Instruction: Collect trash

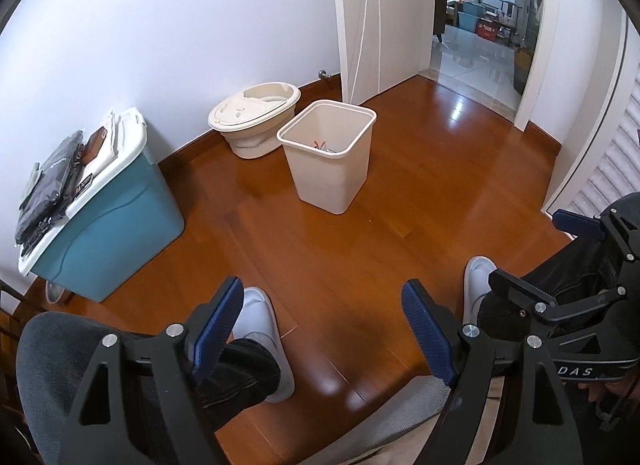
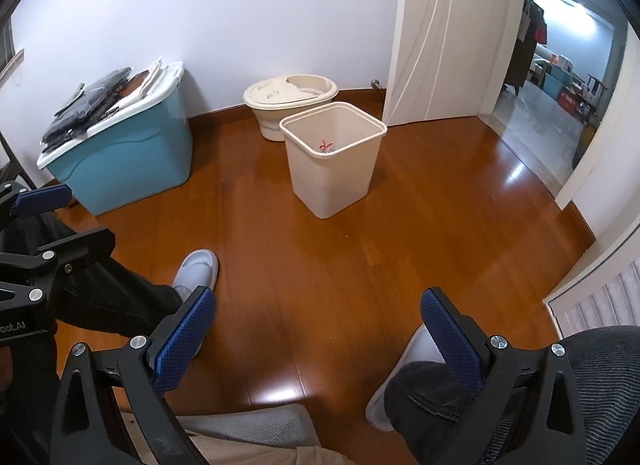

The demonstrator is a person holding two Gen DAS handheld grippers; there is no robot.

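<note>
Holding both grippers low over my knees, I keep each one empty with its blue pads spread wide apart. My left gripper [image 1: 322, 329] points across the floor; my right gripper [image 2: 318, 339] does the same, and it also shows at 3 o'clock in the left view.

Bin [image 1: 330, 155] position: at 12 o'clock from both sets of fingers, well apart from them, upright on the floor. Trash [image 2: 326, 146], red and grey, lies inside at its bottom; the pieces are too small to identify.

Adjacent items:
- Round cream tub [image 1: 256, 115] just beyond the bin at 11 o'clock, against the wall.
- Teal box [image 1: 108, 225] at 9 to 10 o'clock, white lid on, dark folded items stacked on top.

Surface: glossy brown wood floor [image 2: 360, 257] with light glare. My two white slippers [image 2: 198, 269] rest on it near the fingers. White wall [image 1: 180, 25] behind. White door [image 2: 452, 33] stands open at 1 o'clock, with a tiled room beyond.
</note>
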